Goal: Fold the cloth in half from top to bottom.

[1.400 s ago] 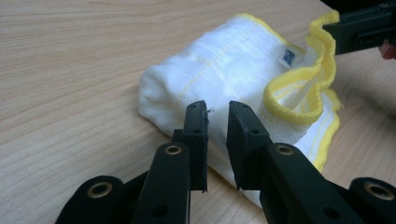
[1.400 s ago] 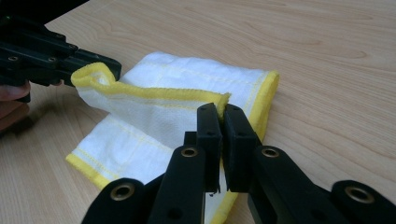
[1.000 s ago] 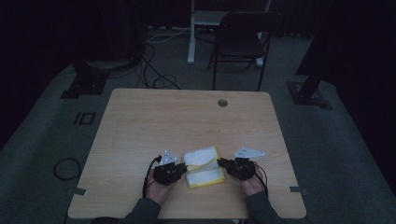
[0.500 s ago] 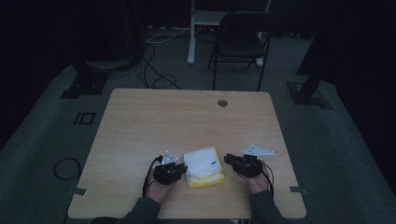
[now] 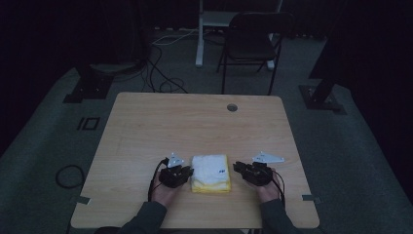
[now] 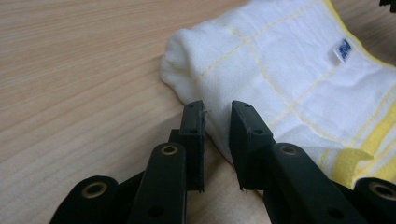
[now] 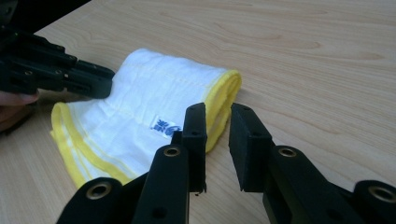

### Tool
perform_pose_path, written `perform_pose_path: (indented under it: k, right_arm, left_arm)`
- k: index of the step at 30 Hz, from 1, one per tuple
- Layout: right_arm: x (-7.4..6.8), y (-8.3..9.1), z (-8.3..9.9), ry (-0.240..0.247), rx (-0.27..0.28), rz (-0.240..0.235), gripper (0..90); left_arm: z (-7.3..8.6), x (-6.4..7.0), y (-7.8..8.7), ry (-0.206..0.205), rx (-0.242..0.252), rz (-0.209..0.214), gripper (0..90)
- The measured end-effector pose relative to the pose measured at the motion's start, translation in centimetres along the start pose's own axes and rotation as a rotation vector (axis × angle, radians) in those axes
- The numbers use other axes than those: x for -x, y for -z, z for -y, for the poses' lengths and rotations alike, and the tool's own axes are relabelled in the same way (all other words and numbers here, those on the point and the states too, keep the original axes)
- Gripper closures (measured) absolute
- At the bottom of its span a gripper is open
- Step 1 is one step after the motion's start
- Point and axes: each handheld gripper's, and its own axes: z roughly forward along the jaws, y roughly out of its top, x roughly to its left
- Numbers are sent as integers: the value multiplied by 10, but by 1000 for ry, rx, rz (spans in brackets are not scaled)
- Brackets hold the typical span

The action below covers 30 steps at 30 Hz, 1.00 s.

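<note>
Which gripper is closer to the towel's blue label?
The right gripper. The blue label sits near the towel's right edge, just ahead of that gripper's jaws; the left gripper is at the opposite, plain white edge.

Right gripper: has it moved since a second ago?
Yes. The right gripper has drawn back toward the table's right edge, leaving a gap to the folded towel it was touching.

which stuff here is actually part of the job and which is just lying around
In the job:
folded white and yellow towel
left gripper, at the towel's left edge
right gripper, just off its right edge

Lying about:
table
black chair
floor cables
</note>
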Motion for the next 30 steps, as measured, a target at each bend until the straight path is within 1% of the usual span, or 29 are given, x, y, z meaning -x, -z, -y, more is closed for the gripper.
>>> perform_pose_path:
  k: [3, 8, 11, 14, 16, 17, 18, 19, 20, 21, 22, 25, 26, 27, 30]
  right_arm:
    - [2, 0, 1, 3, -3, 14, 769]
    - [4, -2, 4, 6, -9, 28, 770]
    - [7, -3, 6, 19, -18, 49, 770]
    - [9, -3, 6, 11, -16, 52, 769]
    - [11, -2, 7, 9, -17, 58, 769]
    - [13, -2, 8, 6, -17, 68, 769]
    - [13, -2, 8, 6, -17, 68, 769]
    - [15, -2, 8, 2, -17, 75, 770]
    - [15, -2, 8, 2, -17, 75, 770]
    - [17, -1, 9, 4, -18, 87, 770]
    - [17, -1, 9, 4, -18, 87, 770]
    - [20, -1, 9, 7, -21, 101, 770]
    - [20, -1, 9, 7, -21, 101, 770]
    - [21, -1, 9, 11, -24, 113, 770]
    - [24, 0, 8, 6, -23, 118, 770]
  left_arm:
    - [-1, -3, -1, 7, 5, -9, 751]
    - [-1, -5, 0, 10, 18, -4, 739]
    - [-2, -6, 4, 9, 40, -7, 727]
    - [-2, -7, 7, 13, 50, -12, 725]
    - [-3, -11, 12, 24, 64, -24, 724]
    - [-3, -15, 16, 38, 73, -34, 724]
    - [-3, -15, 16, 38, 73, -34, 724]
    - [-3, -20, 19, 54, 80, -41, 724]
    - [-3, -20, 19, 54, 80, -41, 724]
    - [-3, -23, 22, 69, 89, -49, 724]
    - [-3, -23, 22, 69, 89, -49, 724]
    - [-3, -31, 27, 89, 103, -62, 724]
    - [-3, -31, 27, 89, 103, -62, 724]
    - [-3, -34, 29, 100, 109, -69, 724]
    - [-4, -37, 32, 106, 116, -76, 724]
